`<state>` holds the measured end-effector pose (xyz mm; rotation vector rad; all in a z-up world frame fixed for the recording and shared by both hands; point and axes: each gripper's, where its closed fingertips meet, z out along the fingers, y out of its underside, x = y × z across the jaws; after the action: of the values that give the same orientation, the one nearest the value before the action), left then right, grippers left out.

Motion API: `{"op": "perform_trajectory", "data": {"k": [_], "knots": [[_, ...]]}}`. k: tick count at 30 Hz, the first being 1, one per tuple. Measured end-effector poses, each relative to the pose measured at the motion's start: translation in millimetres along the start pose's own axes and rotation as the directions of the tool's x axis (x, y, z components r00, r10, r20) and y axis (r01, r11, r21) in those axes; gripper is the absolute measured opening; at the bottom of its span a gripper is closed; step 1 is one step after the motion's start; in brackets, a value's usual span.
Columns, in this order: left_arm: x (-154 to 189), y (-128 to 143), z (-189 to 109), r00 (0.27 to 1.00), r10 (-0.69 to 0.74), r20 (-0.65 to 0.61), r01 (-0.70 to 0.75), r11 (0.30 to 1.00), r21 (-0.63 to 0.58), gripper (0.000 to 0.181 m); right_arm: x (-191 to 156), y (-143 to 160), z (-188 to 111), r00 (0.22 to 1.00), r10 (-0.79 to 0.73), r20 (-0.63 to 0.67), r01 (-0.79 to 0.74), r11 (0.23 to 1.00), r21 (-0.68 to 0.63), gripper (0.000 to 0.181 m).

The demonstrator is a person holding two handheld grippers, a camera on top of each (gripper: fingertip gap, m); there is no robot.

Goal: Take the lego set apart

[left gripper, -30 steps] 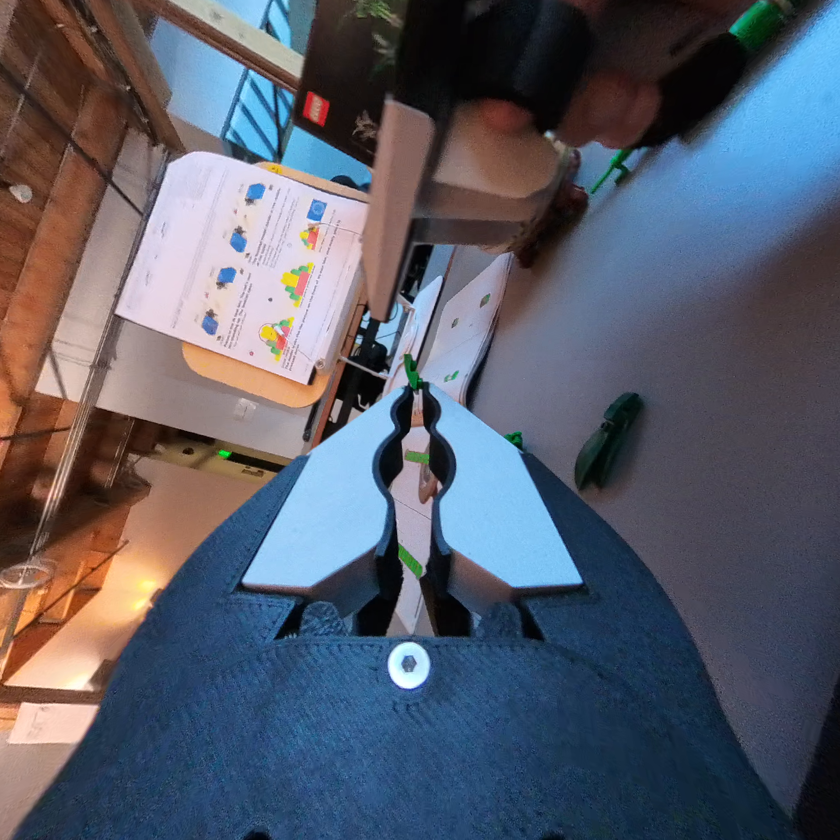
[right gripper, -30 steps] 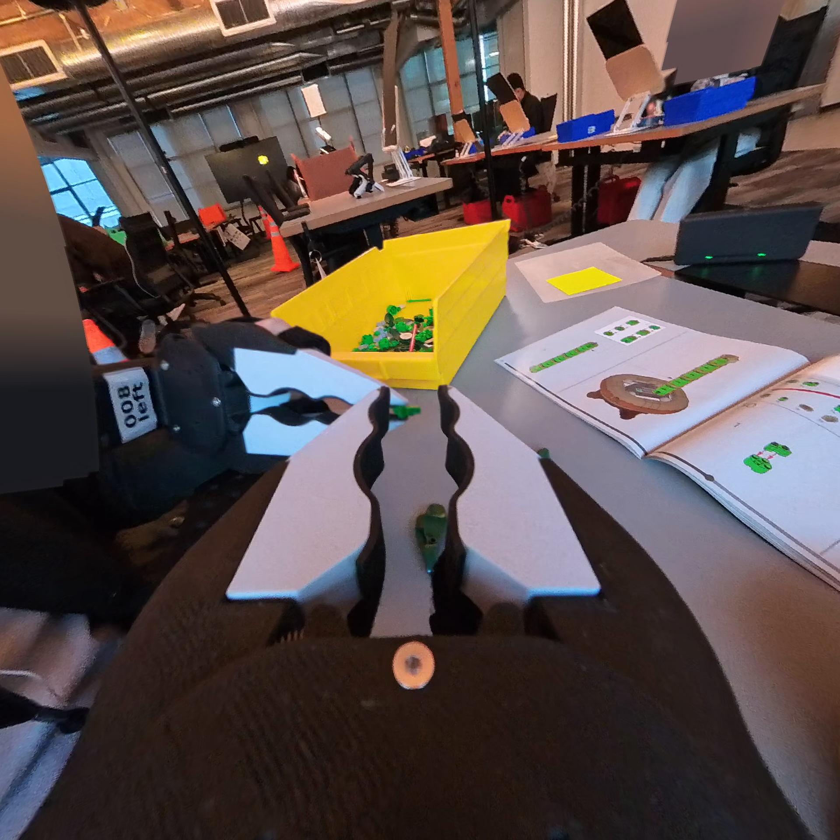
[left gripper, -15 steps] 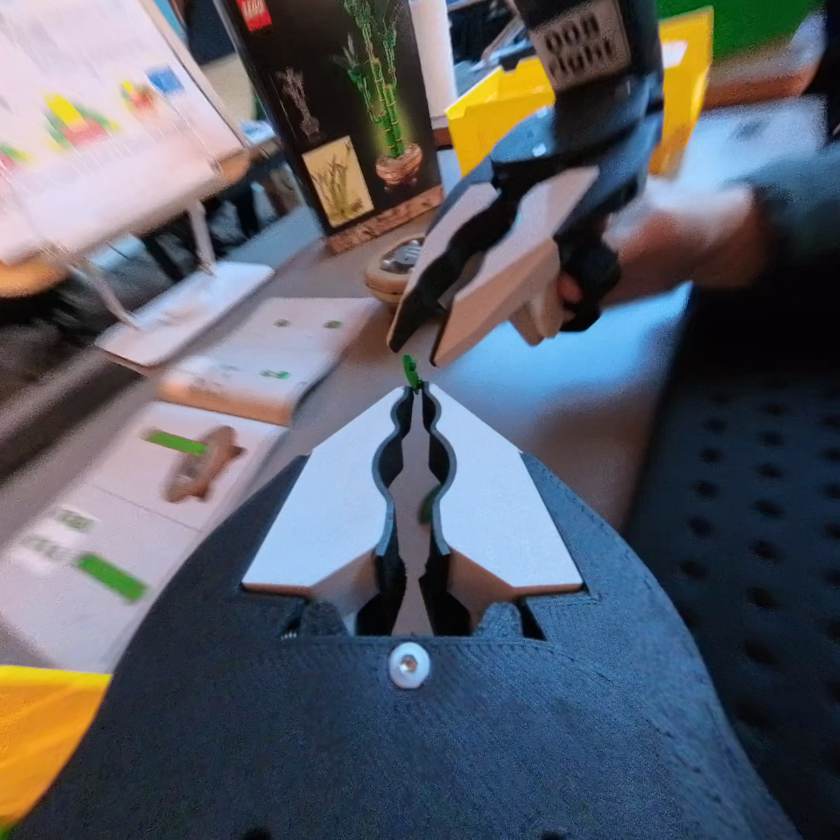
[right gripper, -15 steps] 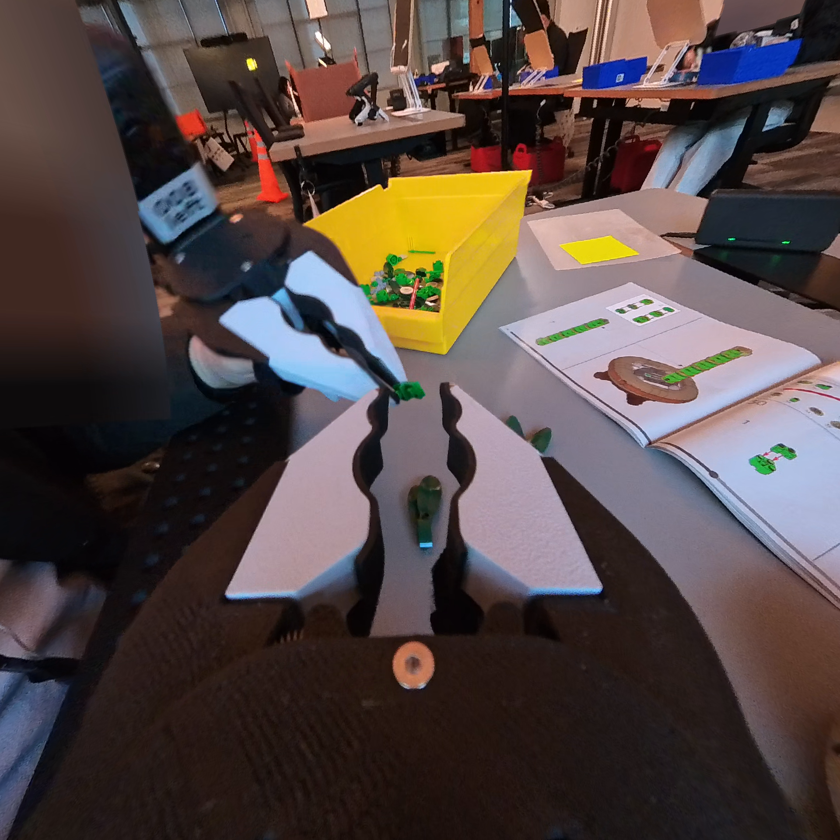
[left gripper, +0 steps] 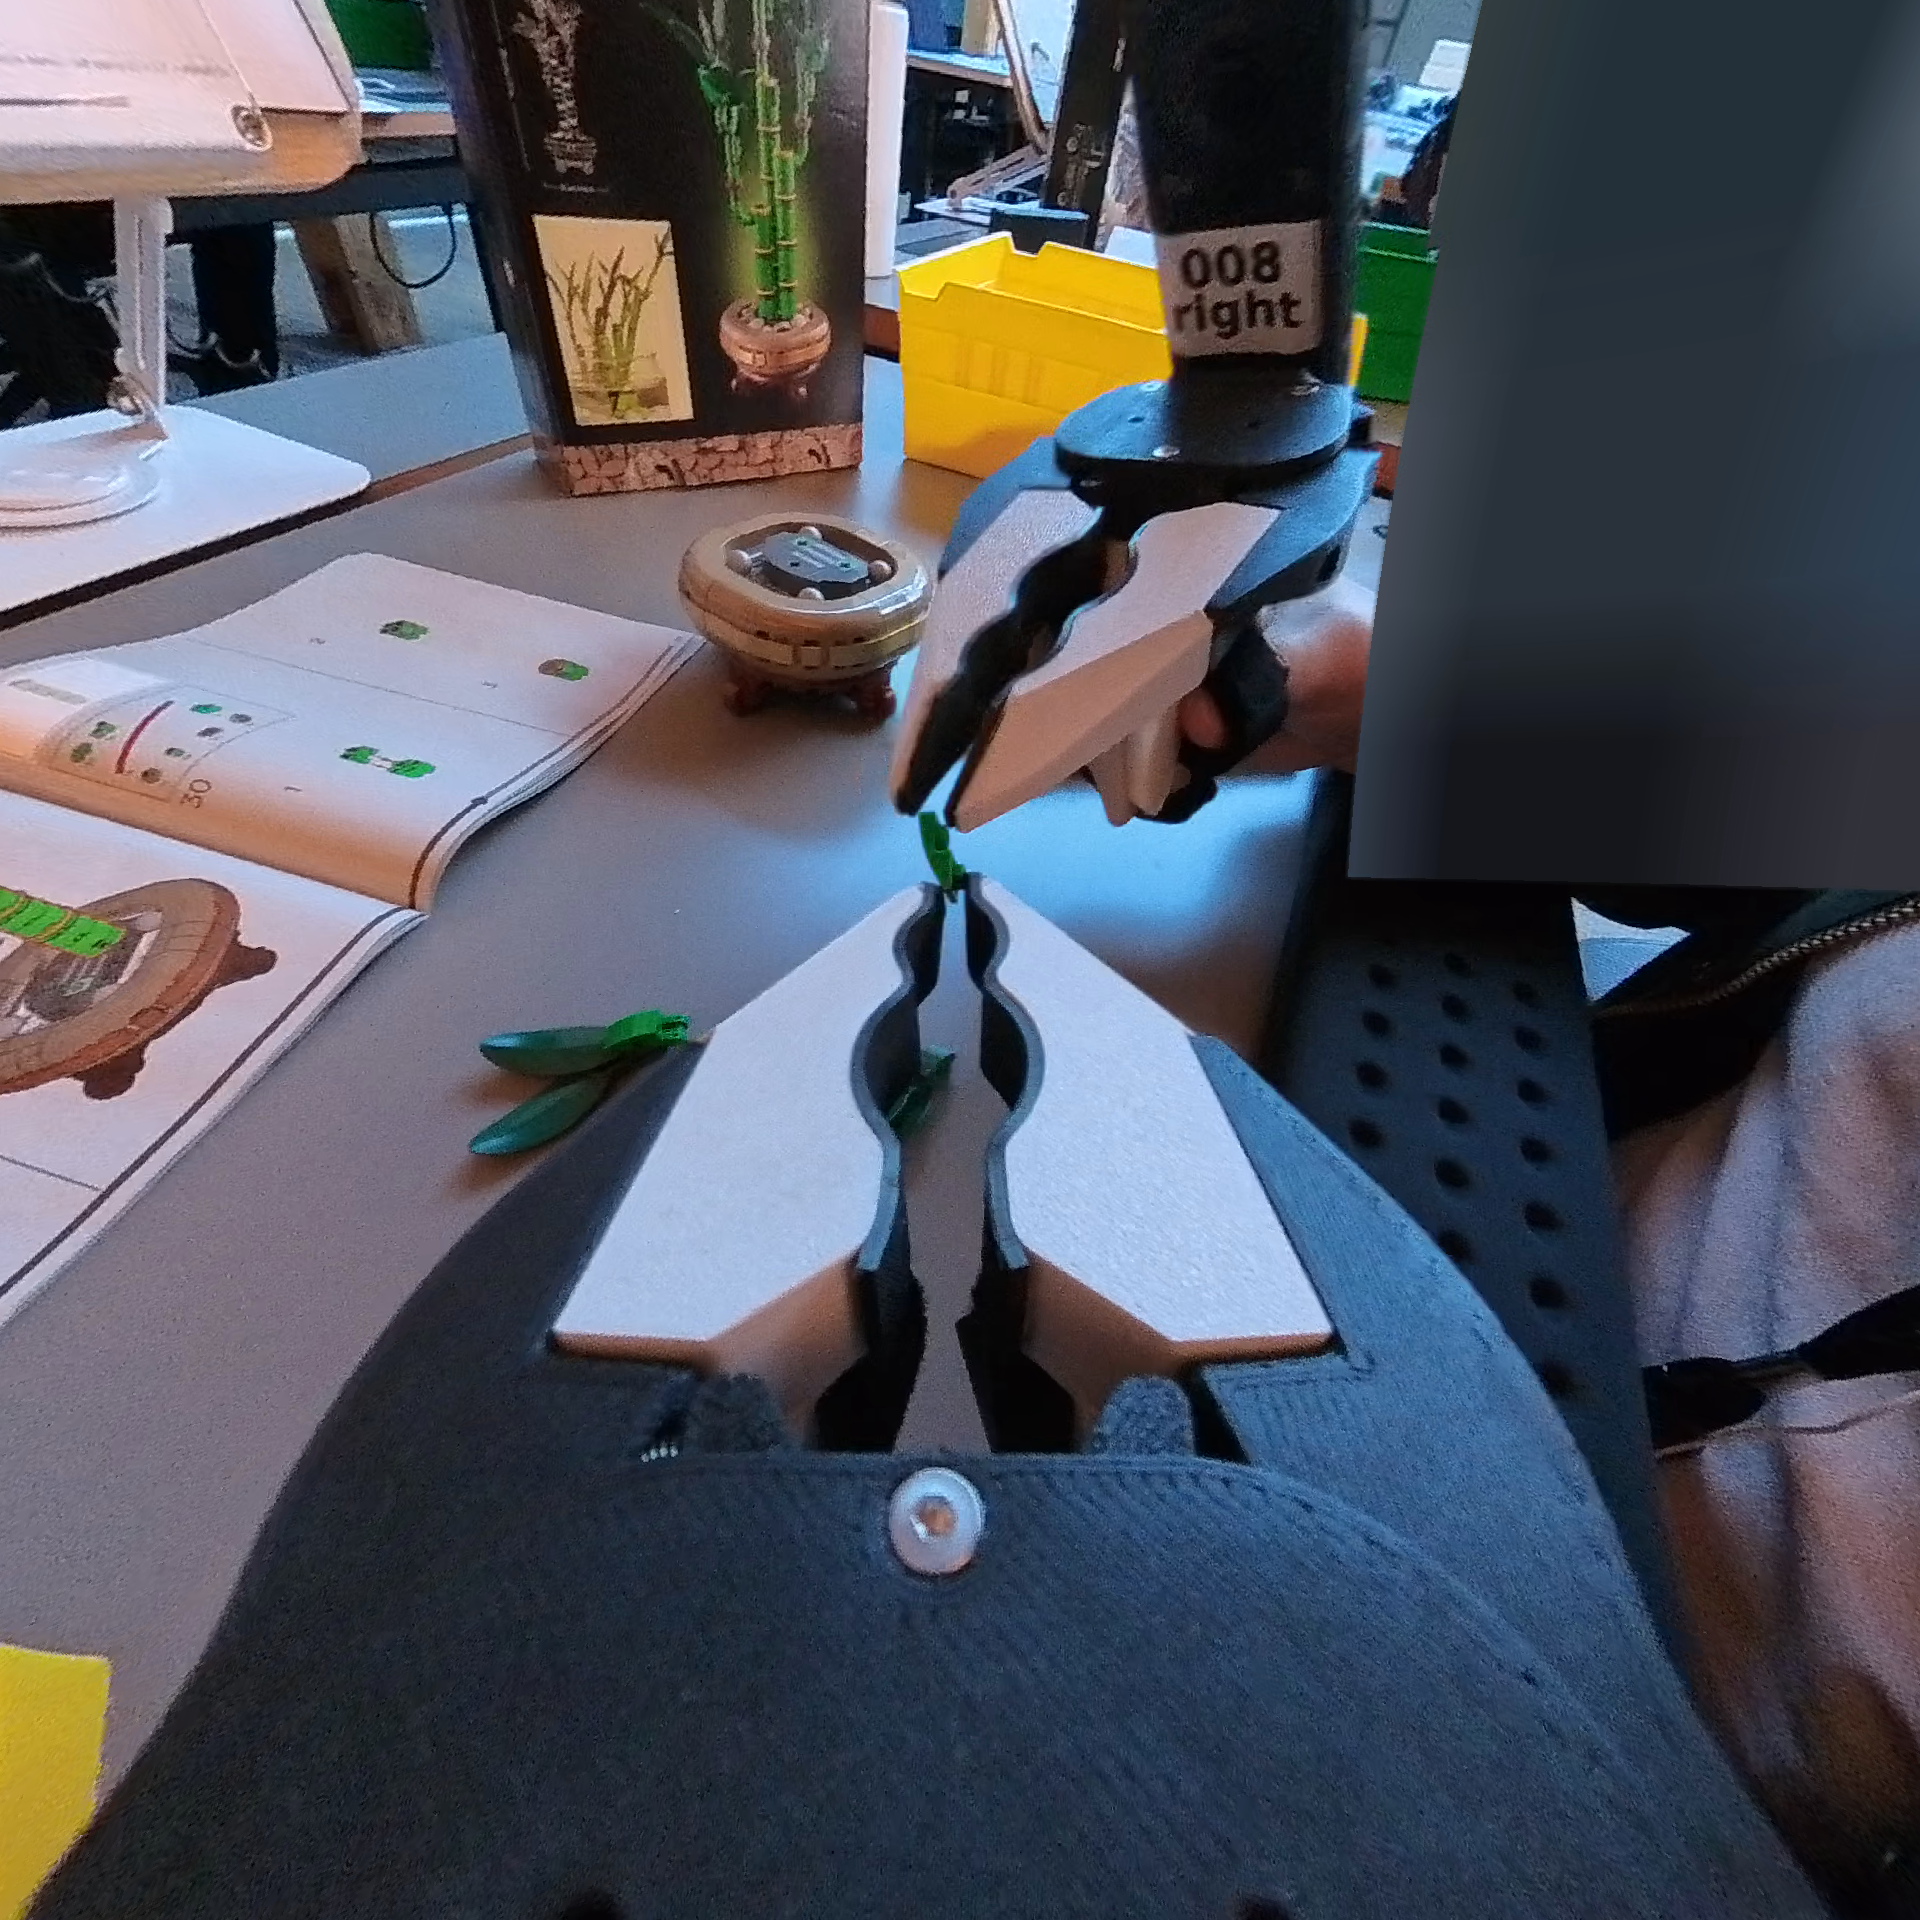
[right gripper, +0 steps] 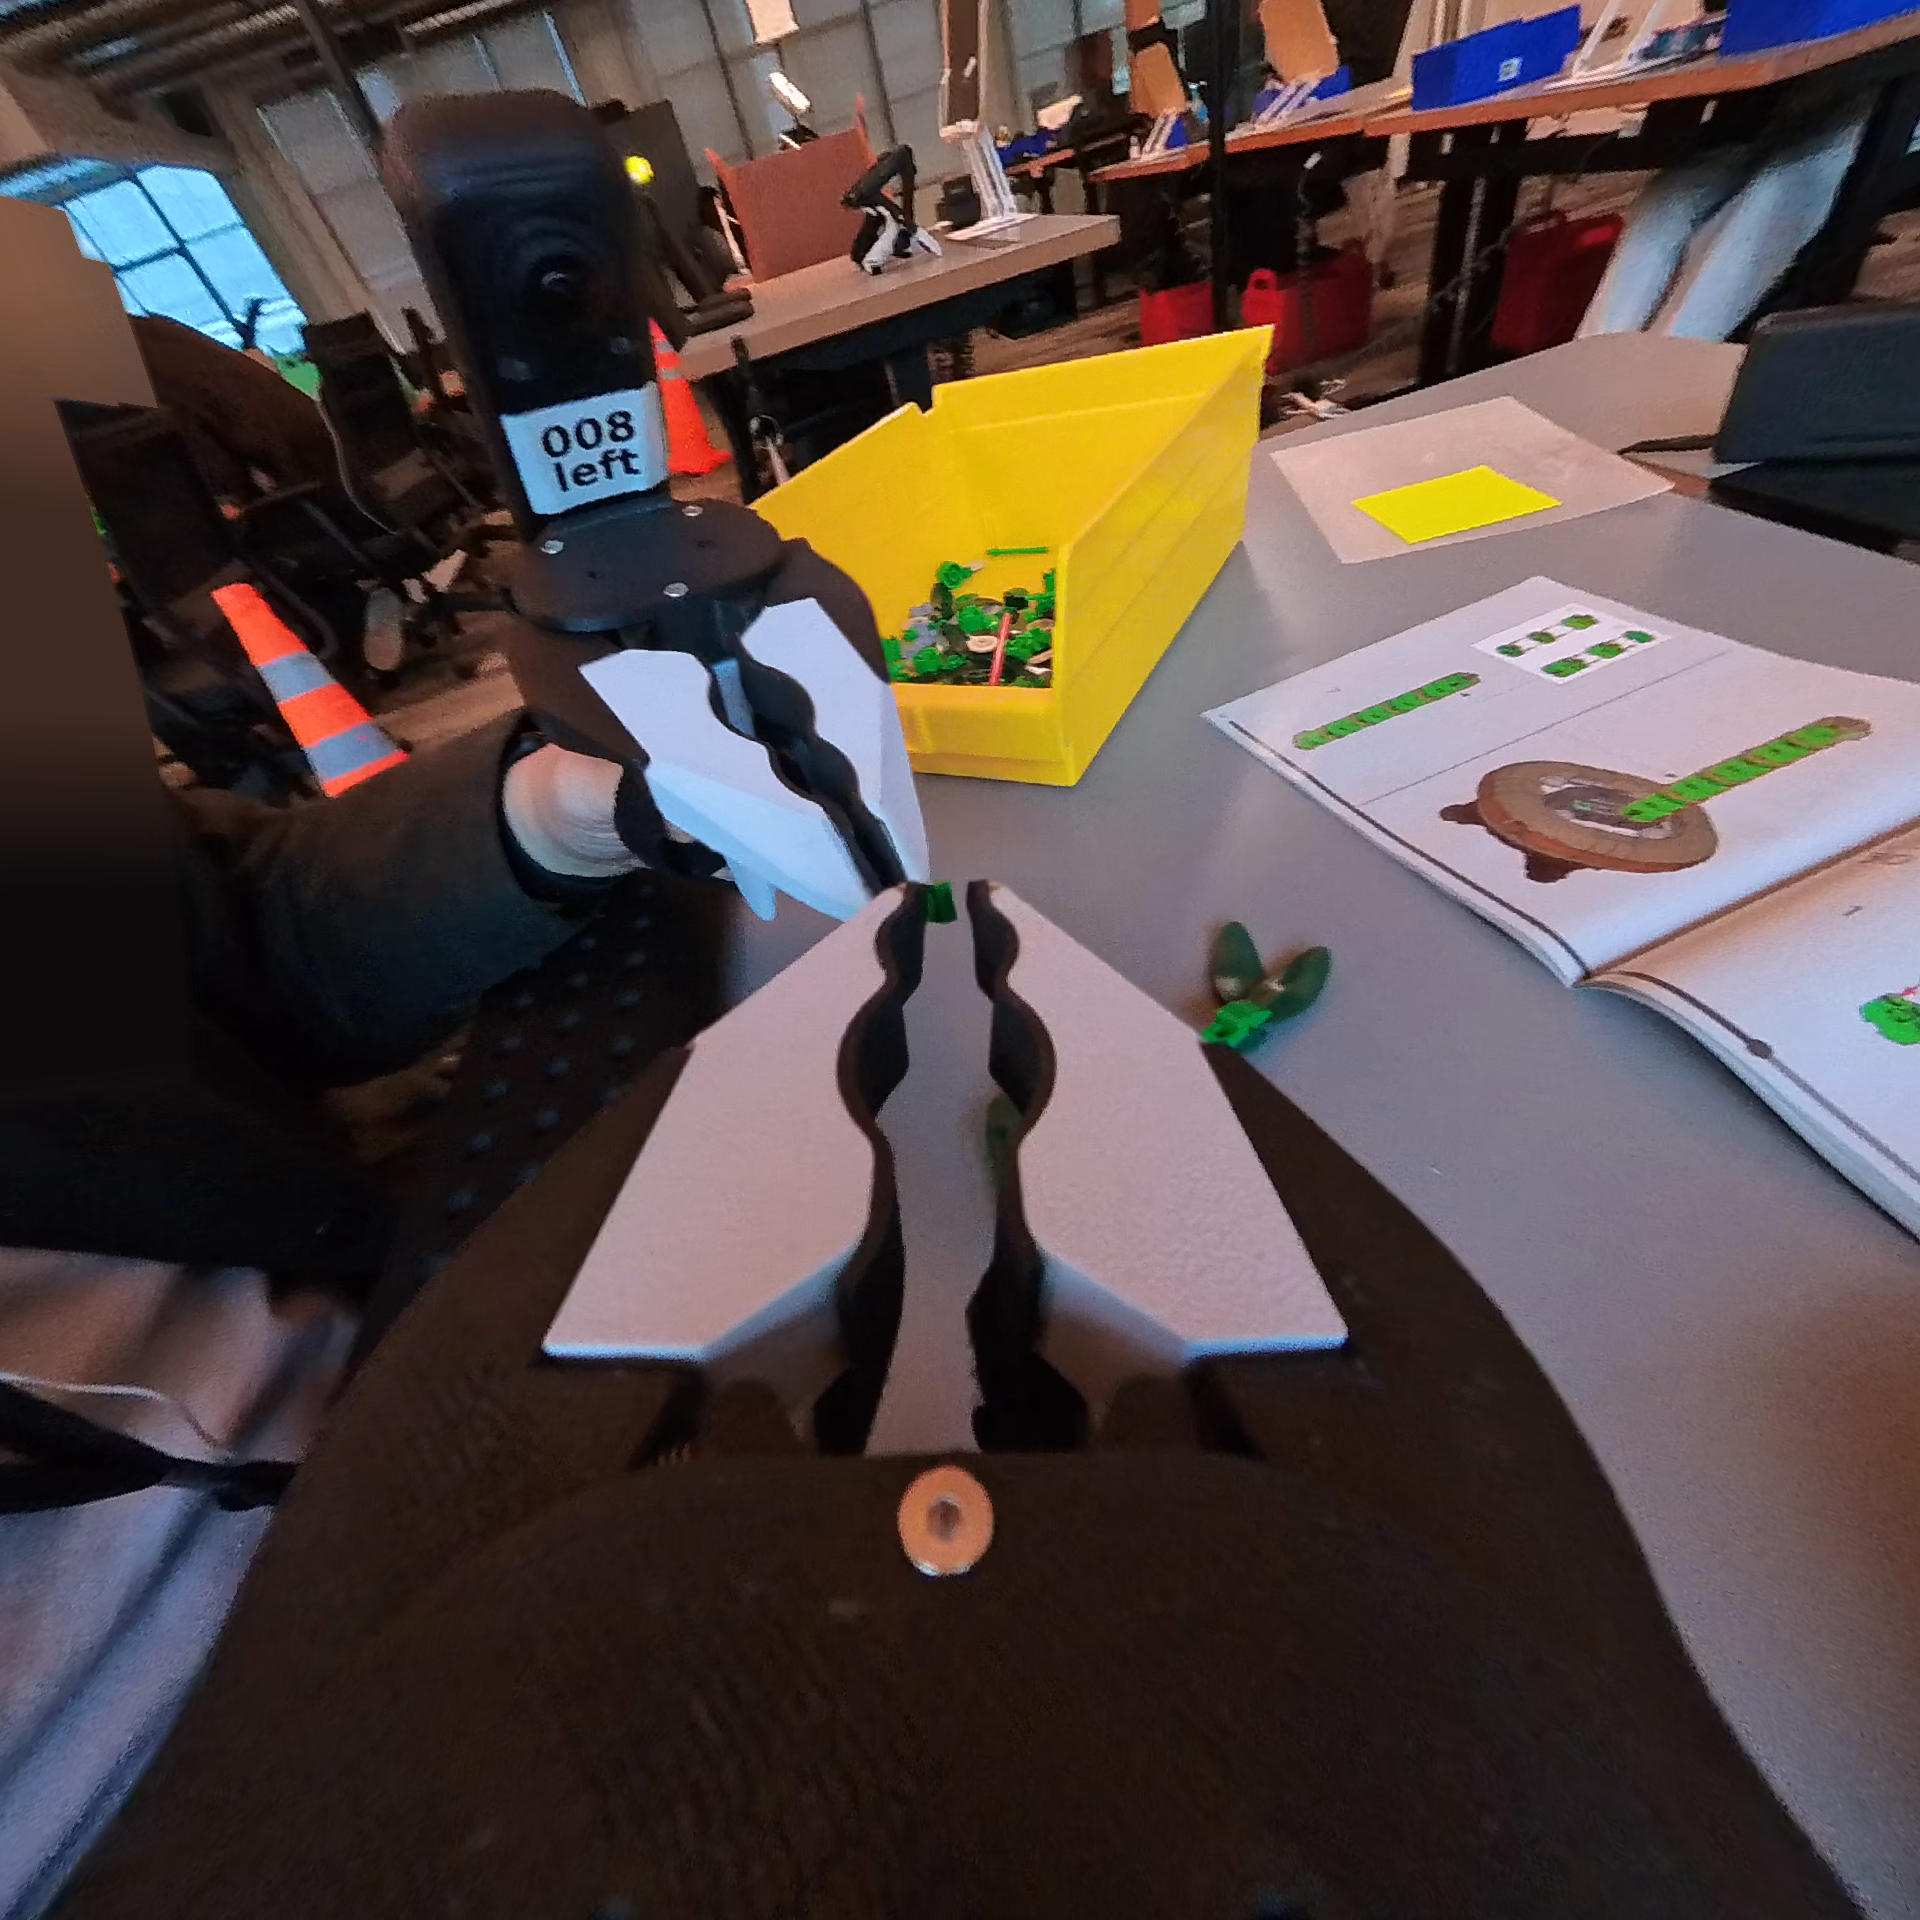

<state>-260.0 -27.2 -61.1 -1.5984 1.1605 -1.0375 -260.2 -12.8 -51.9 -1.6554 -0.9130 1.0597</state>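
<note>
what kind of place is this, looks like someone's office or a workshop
Probably a shared workshop or lab, not a private office: rows of work tables run back through an open hall, an orange traffic cone stands on the floor, and a yellow parts bin sits on the grey table.

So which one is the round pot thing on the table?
Find the tall dark box picturing bamboo. In front of it, beside the open booklet, stands the round tan pot on reddish-brown feet. It is the only rounded thing there; the green leaves lie flat.
</note>
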Motion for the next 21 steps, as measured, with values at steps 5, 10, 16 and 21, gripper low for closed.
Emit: {"op": "perform_trajectory", "data": {"k": [5,10,16,21], "knots": [[5.0,-5.1,-3.1,0.999,-0.023,-0.045,0.025,0.999,0.032,0.002,-7.1,-0.6,0.3,0.994,0.078,0.079,-0.079,0.997,0.010,0.007],[9.3,-10.1,-6.9,0.993,-0.064,-0.102,0.070,0.995,0.064,0.002,-12.8,-5.9,-2.0,0.977,0.153,0.150,-0.159,0.987,0.035,0.004],[2.5,-19.9,-14.3,0.992,-0.085,-0.091,0.097,0.985,0.142,0.024,-8.8,-17.1,-9.0,0.932,0.286,0.223,-0.313,0.945,0.096,0.003],[4.8,-15.5,-10.6,0.986,-0.113,-0.120,0.127,0.985,0.115,0.024,-3.7,-20.3,-12.6,0.919,0.319,0.231,-0.352,0.928,0.120,0.003]]}}
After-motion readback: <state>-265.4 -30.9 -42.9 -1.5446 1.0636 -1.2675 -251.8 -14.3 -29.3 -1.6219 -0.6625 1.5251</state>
